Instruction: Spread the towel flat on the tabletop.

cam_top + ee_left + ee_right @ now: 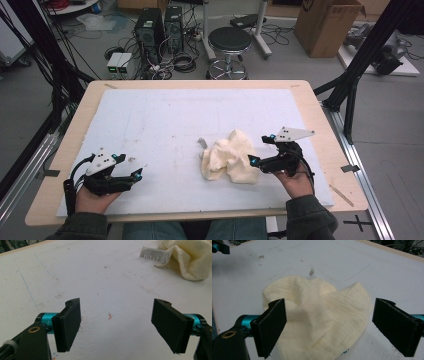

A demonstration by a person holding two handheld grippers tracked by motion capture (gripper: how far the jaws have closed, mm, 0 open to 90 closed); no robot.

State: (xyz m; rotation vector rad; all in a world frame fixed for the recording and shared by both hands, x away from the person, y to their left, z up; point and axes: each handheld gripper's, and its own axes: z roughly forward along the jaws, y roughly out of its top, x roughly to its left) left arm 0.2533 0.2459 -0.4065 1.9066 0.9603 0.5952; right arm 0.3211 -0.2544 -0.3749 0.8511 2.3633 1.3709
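Observation:
A crumpled cream cloth [230, 157] lies on the white sheet right of centre, with its small label [202, 143] sticking out at the upper left. My right gripper [259, 150] is open just at the cloth's right edge. In the right gripper view the cloth [319, 315] lies between and under the spread jaws of that gripper [329, 325], untouched by either pad. My left gripper [137, 175] rests open near the front left, well apart from the cloth. In its own view this gripper [117, 325] holds nothing, with the cloth [190, 260] and label [155, 253] far off.
The white sheet [165, 115] covers most of the wooden table [60, 145], with faint stains on it. Beyond the far edge stand a black stool [229, 40], computer towers [160, 30] with cables and a cardboard box [325, 25]. Black frame posts [360, 60] flank the table.

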